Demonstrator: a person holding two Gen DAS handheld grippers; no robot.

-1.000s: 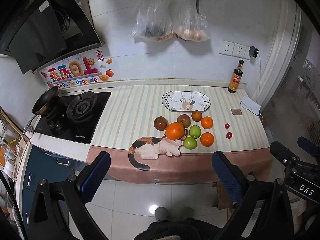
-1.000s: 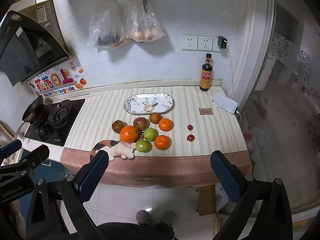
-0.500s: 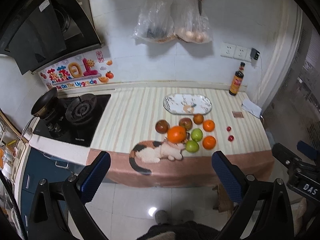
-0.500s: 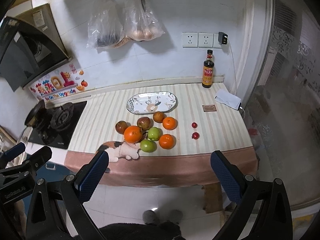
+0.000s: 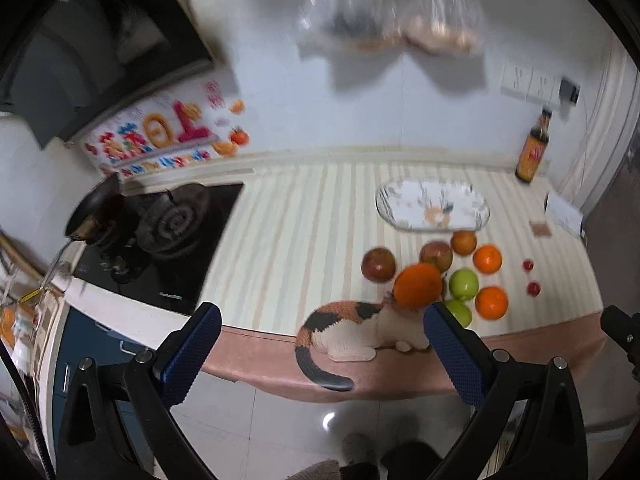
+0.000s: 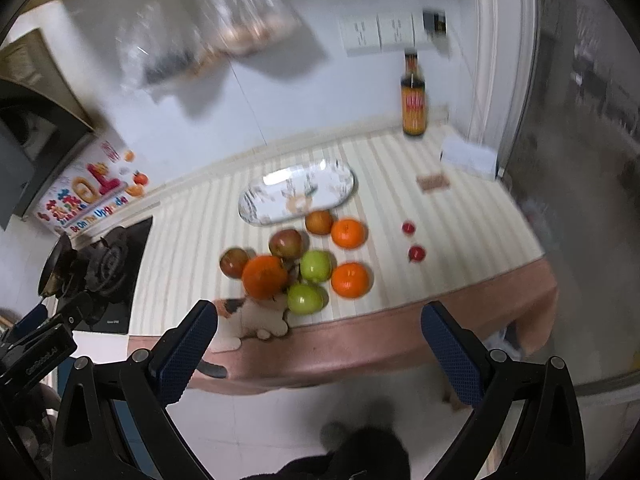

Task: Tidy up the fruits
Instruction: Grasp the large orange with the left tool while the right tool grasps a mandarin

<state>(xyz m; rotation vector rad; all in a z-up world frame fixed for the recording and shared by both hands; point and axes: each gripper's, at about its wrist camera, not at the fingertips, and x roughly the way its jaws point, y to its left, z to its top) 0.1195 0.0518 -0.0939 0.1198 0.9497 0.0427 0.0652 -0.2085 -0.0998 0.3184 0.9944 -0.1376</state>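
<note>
A cluster of fruit lies on the striped counter: a large orange (image 5: 418,285) (image 6: 265,277), two green apples (image 6: 316,266), red apples (image 5: 378,265) (image 6: 285,243) and smaller oranges (image 5: 491,302) (image 6: 350,279). Two small red fruits (image 6: 417,253) sit to the right. Behind the fruit stands an oval patterned plate (image 5: 432,206) (image 6: 296,192) with nothing on it. My left gripper (image 5: 320,350) and right gripper (image 6: 318,354) are both open, held in front of the counter edge and short of the fruit. Both views are motion-blurred.
A calico cat figure (image 5: 352,330) lies at the counter's front edge by the large orange. A gas stove (image 5: 168,224) with a pan is at the left. A sauce bottle (image 6: 414,106) stands at the back right, with plastic bags (image 5: 384,12) hanging on the wall.
Both grippers have moved closer to the counter, so the fruit looks larger. The right view has also tilted. Neither gripper has taken hold of anything.
</note>
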